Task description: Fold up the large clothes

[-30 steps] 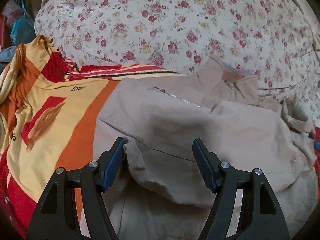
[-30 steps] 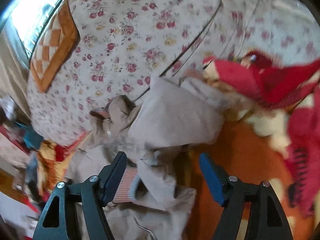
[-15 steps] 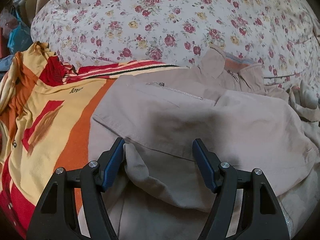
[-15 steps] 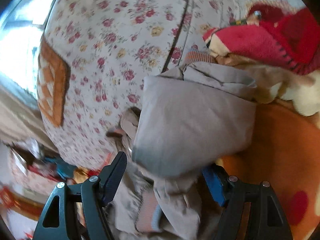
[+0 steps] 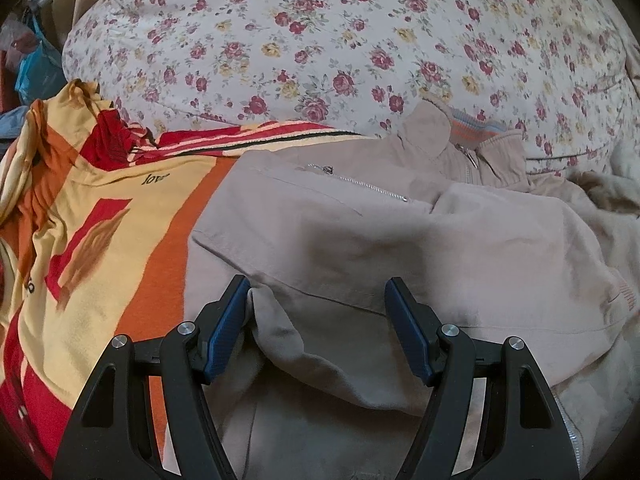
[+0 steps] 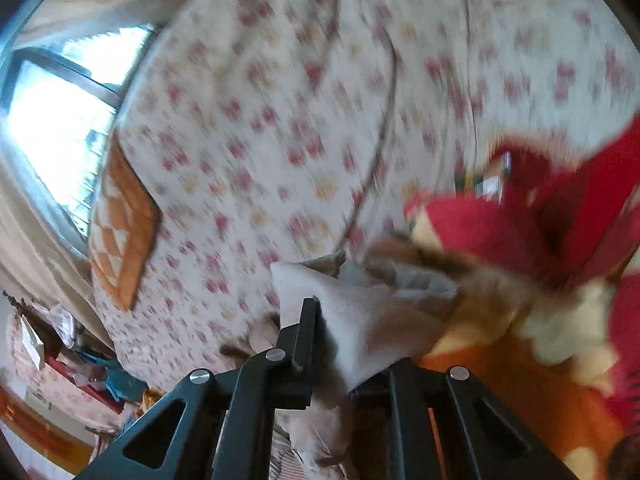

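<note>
While a beige zip-up jacket (image 5: 400,248) is lying spread across an orange, yellow and red blanket (image 5: 92,240) at the foot of a floral-print bedcover (image 5: 320,40), a person is working at it with two hand-held grippers; the left gripper (image 5: 318,320) is hovering low over the garment's front panel with its blue-padded fingers (image 5: 228,324) spread wide, one pad touching a loose ridge of cloth but nothing being pinched between them. Seen from the right wrist, the right gripper (image 6: 352,360) is pinching a fold of the same jacket (image 6: 360,320), its fingers drawn close on the fabric, though heavy blur is making it hard to tell which part of the garment this is. Near the collar (image 5: 468,136), the striped knit trim and the zip pull are showing, and a chest-pocket zipper (image 5: 360,184) is running across the panel. Judging by the layout, the fold is looking only partly done: one side of the jacket appears to be lying flat over the body, while the right-hand portion is looking bunched and a lower edge is rumpling up between the left fingers. What seems to be remaining is bringing the held section over, smoothing the creases and folding the length in on itself. An orange checked cushion (image 6: 124,224) is resting farther up the bed
</note>
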`<state>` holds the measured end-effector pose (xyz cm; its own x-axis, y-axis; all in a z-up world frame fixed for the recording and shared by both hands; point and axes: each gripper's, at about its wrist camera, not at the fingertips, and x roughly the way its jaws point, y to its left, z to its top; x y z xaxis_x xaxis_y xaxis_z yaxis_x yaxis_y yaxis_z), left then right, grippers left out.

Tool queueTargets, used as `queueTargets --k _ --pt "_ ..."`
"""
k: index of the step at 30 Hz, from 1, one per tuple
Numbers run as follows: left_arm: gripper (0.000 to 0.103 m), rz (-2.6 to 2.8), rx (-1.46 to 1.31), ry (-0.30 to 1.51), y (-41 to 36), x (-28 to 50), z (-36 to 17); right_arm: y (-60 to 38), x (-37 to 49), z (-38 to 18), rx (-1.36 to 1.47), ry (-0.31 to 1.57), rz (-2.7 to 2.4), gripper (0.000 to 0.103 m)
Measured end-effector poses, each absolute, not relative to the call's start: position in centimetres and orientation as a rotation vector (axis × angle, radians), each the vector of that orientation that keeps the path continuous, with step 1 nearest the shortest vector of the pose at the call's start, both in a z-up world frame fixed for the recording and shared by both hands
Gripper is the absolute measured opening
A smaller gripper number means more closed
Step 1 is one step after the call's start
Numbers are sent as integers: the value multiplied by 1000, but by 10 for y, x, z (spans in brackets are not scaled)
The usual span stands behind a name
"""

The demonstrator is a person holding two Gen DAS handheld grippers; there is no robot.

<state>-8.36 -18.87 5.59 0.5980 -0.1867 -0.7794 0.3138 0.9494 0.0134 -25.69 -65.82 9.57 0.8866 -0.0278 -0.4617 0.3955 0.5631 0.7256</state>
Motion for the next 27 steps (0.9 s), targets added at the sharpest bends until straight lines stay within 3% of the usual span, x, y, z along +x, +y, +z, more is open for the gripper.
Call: queueTargets --k 8,15,17,19,21,27 --pt "70 -285 63 893 -169 -80 67 -648 -276 143 835 376 -269 7" --pt "70 -282 109 908 -174 -80 60 -634 -272 114 710 709 -464 11" --pt "70 -273 136 912 -177 -81 57 -622 -279 119 617 734 -475 18" --pt "70 -270 146 911 -179 -81 54 -607 -282 131 522 744 -474 53" --pt "70 -268 152 911 -179 -81 53 -592 -287 149 437 703 -466 64" --pt "70 -263 160 910 -182 -80 50 -546 -250 178 220 746 -303 64"
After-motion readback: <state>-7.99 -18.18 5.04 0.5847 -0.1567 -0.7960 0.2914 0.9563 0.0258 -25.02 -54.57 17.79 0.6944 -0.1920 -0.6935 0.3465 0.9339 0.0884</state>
